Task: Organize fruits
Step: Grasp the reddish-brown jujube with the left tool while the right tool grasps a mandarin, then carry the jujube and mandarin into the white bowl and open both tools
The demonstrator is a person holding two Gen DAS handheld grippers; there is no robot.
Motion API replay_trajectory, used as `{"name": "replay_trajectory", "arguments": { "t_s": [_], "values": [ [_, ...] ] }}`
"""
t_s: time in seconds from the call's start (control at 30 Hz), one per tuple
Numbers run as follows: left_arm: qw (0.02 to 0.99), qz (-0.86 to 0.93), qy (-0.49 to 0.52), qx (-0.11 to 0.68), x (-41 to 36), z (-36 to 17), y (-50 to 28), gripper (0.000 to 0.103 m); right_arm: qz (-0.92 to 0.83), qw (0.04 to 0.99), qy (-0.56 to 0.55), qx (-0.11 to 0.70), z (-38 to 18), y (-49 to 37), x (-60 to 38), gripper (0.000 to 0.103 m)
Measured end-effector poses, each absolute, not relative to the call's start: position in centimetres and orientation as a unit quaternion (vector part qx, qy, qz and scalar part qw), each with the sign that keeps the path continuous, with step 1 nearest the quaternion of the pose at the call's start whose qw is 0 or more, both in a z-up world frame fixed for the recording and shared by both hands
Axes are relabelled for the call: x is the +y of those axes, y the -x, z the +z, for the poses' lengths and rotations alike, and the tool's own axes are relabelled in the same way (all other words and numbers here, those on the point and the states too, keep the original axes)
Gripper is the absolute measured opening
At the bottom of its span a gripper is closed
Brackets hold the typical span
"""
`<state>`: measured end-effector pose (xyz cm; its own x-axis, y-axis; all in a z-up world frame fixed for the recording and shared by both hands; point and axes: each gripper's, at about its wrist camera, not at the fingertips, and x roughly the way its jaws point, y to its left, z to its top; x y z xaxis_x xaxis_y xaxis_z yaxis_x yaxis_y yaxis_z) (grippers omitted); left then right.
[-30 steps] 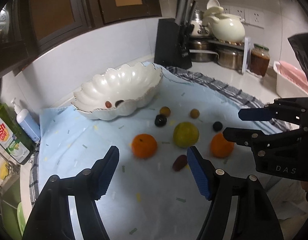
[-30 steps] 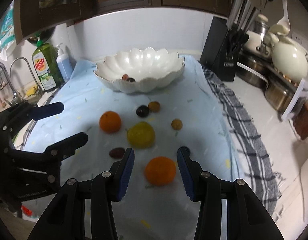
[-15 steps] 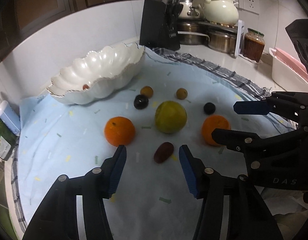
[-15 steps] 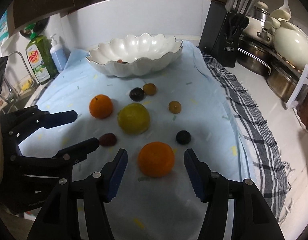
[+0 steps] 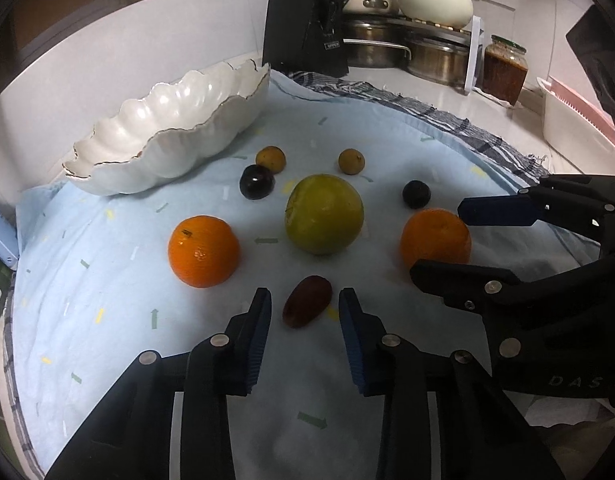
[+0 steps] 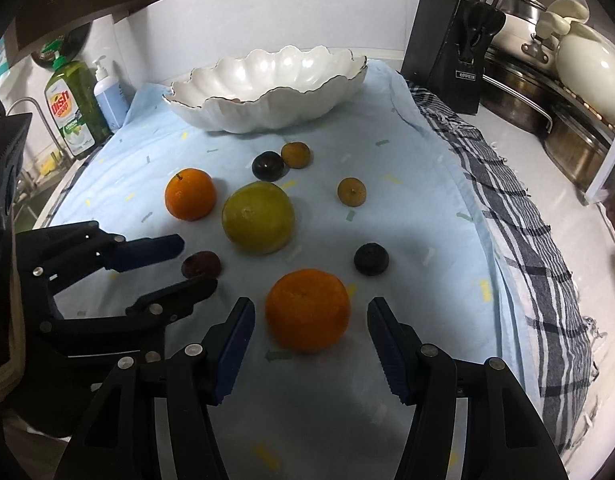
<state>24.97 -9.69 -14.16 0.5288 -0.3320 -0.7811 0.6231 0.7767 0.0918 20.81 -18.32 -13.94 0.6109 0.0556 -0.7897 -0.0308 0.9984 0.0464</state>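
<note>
Left wrist view: left gripper [image 5: 305,304] fingers were closing around a dark red plum [image 5: 306,306] on the blue cloth [image 5: 107,320], not yet touching | right gripper [image 6: 310,320] fingers stood open either side of an orange [image 6: 307,309] | white bowl [image 6: 267,92] sat beyond on the counter [image 6: 547,184].

Two oranges lie on the cloth — one [image 6: 190,194] on the left, one [image 6: 307,309] nearer the camera. One large yellow-green fruit [image 6: 258,217] sits between them. Two small brownish-yellow fruits [image 6: 295,154] [image 6: 352,191] and two small black ones [image 6: 267,165] [image 6: 371,259] are scattered around it, plus one dark red fruit [image 6: 201,263]. One white scalloped bowl [image 6: 267,92] stands behind — its contents are too hidden to count. Two grippers [image 6: 309,332] [image 5: 305,312] are in view.
</note>
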Motion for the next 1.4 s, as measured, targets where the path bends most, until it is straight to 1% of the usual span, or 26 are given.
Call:
{"name": "replay_trajectory", "arguments": {
  "t_s": [0.27, 0.33, 0.37, 0.53, 0.93, 1.4],
  "values": [
    [0.852, -0.279, -0.179, 0.405, -9.9, -14.7, -25.4, 0.025, 0.032, 0.895, -0.016, 0.445, -14.3, -21.1, -18.3, 0.059],
    [0.853, -0.278, -0.176, 0.406, -9.9, -14.7, -25.4, 0.024, 0.033, 0.895, -0.014, 0.446, -14.4, -21.1, -18.3, 0.053],
    [0.853, -0.278, -0.174, 0.406, -9.8, -14.6, -25.4, 0.024, 0.033, 0.894, -0.012, 0.447, -14.5, -21.2, -18.2, 0.048],
    [0.854, -0.276, -0.168, 0.407, -9.7, -14.5, -25.4, 0.023, 0.036, 0.893, -0.013, 0.449, -14.5, -21.1, -18.2, 0.046],
    [0.871, -0.26, -0.135, 0.395, -8.5, -12.6, -25.4, 0.022, 0.038, 0.905, -0.016, 0.424, -12.6, -20.9, -17.9, 0.045],
    [0.901, -0.219, -0.122, 0.355, -6.5, -7.6, -25.5, 0.022, 0.051, 0.927, -0.015, 0.37, -8.4, -21.5, -17.4, 0.045]
  ]
}}
